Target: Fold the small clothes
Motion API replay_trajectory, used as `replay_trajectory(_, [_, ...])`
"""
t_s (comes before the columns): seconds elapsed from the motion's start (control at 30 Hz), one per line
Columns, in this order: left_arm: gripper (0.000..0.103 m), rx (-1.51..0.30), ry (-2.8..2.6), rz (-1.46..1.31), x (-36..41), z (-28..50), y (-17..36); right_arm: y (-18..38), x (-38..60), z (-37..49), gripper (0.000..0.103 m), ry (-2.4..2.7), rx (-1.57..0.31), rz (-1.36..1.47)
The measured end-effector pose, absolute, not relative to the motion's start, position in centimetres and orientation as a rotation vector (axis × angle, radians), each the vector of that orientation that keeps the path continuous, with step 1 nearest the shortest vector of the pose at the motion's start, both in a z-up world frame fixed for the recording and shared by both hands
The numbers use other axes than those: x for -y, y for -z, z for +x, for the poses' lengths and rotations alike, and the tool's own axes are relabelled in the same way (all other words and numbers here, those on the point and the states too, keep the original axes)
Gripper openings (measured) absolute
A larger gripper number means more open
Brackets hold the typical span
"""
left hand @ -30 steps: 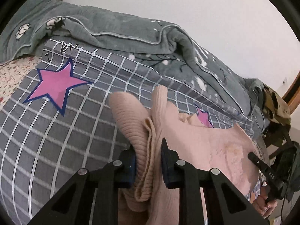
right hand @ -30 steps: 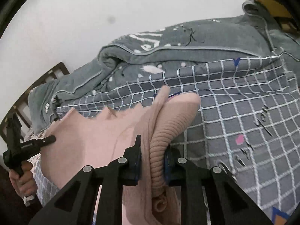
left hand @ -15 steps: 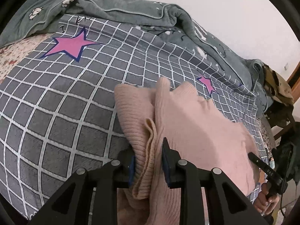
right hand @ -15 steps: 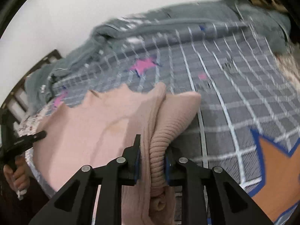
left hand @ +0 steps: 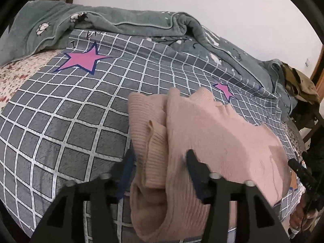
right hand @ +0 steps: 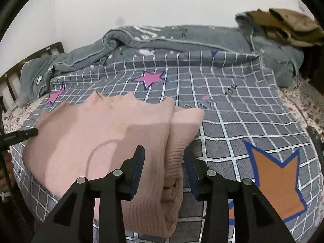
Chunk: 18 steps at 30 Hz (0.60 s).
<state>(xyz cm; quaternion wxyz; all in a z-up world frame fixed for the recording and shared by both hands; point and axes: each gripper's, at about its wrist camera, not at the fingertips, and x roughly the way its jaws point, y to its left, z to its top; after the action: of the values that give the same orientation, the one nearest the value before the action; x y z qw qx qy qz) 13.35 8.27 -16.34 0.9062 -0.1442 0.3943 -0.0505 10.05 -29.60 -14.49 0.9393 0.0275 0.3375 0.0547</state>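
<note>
Pink ribbed knit, that's the sweater (left hand: 212, 133), lying across the near part of the bed on the grey checked bedspread (left hand: 66, 121), doubled over on itself, with a bunched cuffed end at each side. The left tool (left hand: 160, 162) has just been spreading its jaws, and the bunched knit between them now sits loose, the pads off the cloth. Same story on the right: the right tool (right hand: 164, 158) has just been opening too, halfway wide, the rolled ribbed end lying between its pads but no longer pinched.

So this looks like the let-go after laying a fold down. To do it well, I'd say both tools should open fully clear before backing away, pulling straight back along the fingers so no pad drags the knit and undoes the fold. The thick rolled ends could spring up; a light press or smoothing stroke may be needed.

Now the count. One pink sweater. Two tools. One checked bedspread, with three pink stars (right hand: 150, 79) showing in the right view and one big orange star (right hand: 277, 180) near that tool. One grey-green quilt (left hand: 129, 24) heaped along the wall side, one olive-brown garment (right hand: 283, 26) piled at the far corner, and a floral sheet (left hand: 16, 75) peeking out at the bed's edges.
</note>
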Motion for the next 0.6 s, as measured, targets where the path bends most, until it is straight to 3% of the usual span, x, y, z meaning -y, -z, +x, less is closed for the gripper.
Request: replay_trajectory(0.6, [0.058,-0.706,0.097,-0.176,-6.6,8.7,18.1,13.3,27.4,4.3,0.046,-0.099,-0.562,0.082])
